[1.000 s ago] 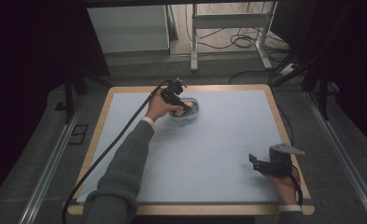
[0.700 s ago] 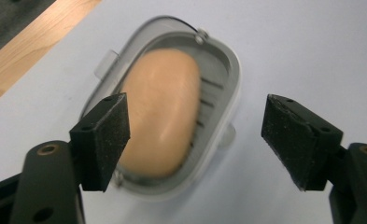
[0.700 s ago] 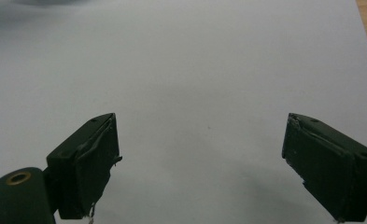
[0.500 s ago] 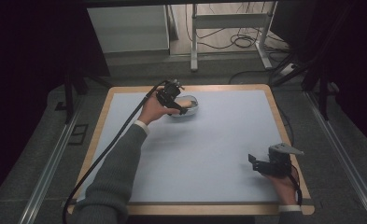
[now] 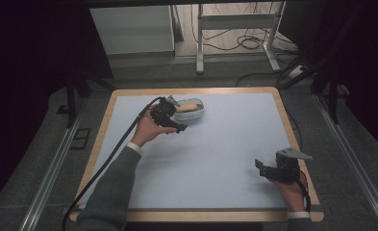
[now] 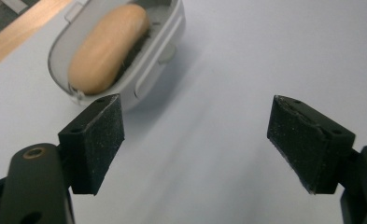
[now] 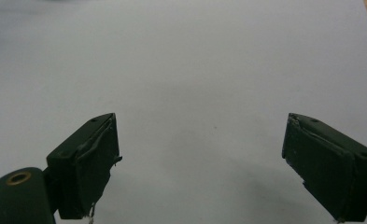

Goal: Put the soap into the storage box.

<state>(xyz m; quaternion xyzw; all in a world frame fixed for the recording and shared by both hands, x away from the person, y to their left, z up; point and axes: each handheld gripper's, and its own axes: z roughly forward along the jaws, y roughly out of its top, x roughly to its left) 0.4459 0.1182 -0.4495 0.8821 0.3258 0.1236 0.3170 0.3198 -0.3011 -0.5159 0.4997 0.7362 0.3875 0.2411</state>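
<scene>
Brush (image 5: 186,107): tan wooden oval back, bristles down, lying in a grey tray (image 5: 202,111) near the mat's far edge, about 11 o'clock from the mat's middle.
Tray: pale plastic, oval, with small side tabs; it rests flat on the mat (image 5: 215,159).
Left gripper (image 5: 177,126): jaws have just been opening and now stand wide with nothing between them; the tray lies at about 11 o'clock ahead of them in the left gripper view, apart from the pads (image 6: 97,140).
Right gripper (image 5: 259,167): jaws wide, empty, over bare mat at about 4 o'clock.
Handling: probably light and stiff; the smooth rounded wood may slip, and the thin tray could slide or tip.
Hold: across the brush's narrow width at mid-length, or the tray by its long walls.
</scene>
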